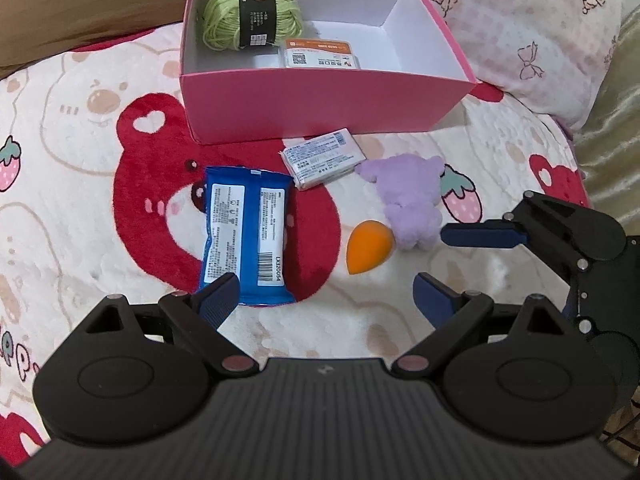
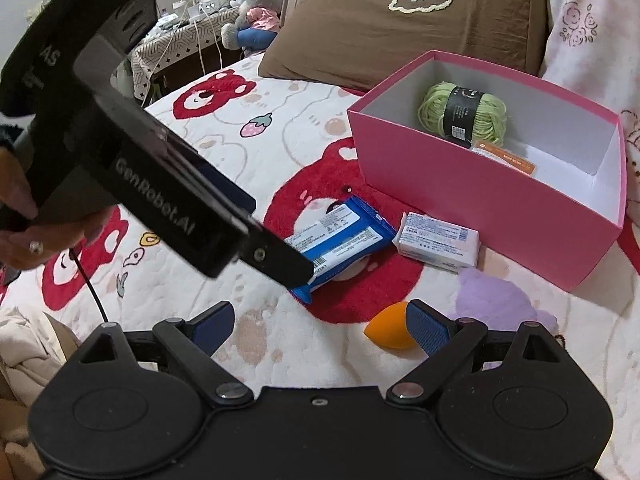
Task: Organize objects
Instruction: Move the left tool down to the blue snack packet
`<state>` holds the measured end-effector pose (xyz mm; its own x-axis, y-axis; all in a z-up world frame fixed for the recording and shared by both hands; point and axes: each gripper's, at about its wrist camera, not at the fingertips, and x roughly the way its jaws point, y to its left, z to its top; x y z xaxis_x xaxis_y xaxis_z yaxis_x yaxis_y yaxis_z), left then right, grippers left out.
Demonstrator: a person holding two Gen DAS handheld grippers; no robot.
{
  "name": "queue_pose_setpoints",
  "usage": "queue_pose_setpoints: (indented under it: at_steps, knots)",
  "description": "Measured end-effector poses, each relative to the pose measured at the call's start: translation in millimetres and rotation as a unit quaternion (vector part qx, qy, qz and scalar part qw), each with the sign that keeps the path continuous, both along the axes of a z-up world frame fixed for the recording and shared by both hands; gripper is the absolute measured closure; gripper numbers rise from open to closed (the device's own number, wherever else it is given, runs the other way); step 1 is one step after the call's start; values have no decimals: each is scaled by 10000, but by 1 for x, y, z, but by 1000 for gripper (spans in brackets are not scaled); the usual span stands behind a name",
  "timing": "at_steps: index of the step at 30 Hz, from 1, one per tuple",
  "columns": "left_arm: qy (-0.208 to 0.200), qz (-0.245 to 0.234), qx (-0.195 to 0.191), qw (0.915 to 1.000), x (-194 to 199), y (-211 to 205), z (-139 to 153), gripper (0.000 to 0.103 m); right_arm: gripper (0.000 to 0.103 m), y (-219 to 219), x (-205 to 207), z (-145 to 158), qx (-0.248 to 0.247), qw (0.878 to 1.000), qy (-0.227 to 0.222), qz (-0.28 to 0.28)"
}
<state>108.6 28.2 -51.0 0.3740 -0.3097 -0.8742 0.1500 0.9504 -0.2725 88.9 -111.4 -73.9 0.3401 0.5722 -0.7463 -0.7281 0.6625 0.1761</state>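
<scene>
An open pink box on the bed holds green yarn and an orange-topped card pack. In front of it lie a blue wipes packet, a white tissue pack, a purple plush bear and an orange makeup sponge. My left gripper is open and empty, its left finger over the blue packet's near end. My right gripper is open and empty beside the sponge and bear.
The bed has a white blanket with red bears. A brown pillow and a pink patterned pillow lie behind the box. A side table with plush toys stands beyond the bed's far edge.
</scene>
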Motion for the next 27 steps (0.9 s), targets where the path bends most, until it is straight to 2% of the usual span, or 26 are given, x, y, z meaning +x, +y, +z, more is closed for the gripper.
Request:
queue_pose_setpoints:
  at_steps: [9,14,19,23,27]
  knots:
    - [-341,173,-192,9991,-1,18,-15,9,8,16,8,-14,491,9986,-21,-193]
    - [-529,329,-232,9978,2,35,-31,10,9,33,16,-32,524,9981,25,-315]
    - [-343,470,-295,9979,12,49,-54,10,9,43,29,-46,802,9946,300,-590]
    - [-272,573,-354,9974,20,56,-68,10,9,50,40,-60,855,9918,563,-760]
    - [-204,711,-470,9962,30,61,-79,11,9,60,42,-72,771,9926,607,-713]
